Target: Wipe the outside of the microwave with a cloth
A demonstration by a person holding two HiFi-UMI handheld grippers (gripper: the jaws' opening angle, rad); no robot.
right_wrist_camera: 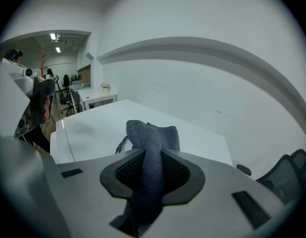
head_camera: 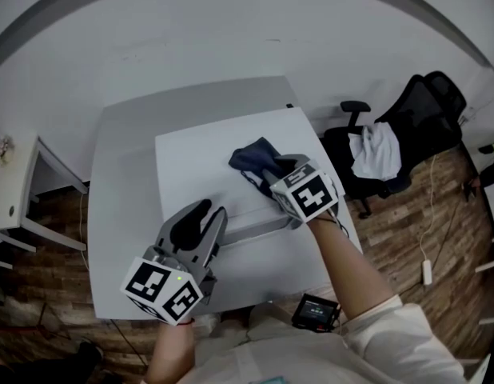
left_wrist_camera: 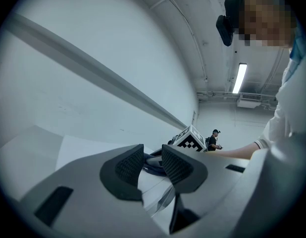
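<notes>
The wipe looks to be under way on the top of the white microwave (head_camera: 199,166), which stands on the grey desk (head_camera: 123,182). The dark cloth (head_camera: 255,160) lies bunched on the top panel towards its back right. No streak or mark shows how much of that panel has been covered. The front and side walls, which are hardly in view, probably remain to be wiped.

The right claw (head_camera: 271,173) slants down onto the top, with the forearm reaching in from the lower right. Its jaws are clamped on a fold of the cloth (right_wrist_camera: 152,138), which runs up between the pads and spills out ahead of them.

The left claw (head_camera: 209,214) is held level near the front left of the microwave, pointing across the top. Its jaws stand partly apart with nothing between them.
</notes>
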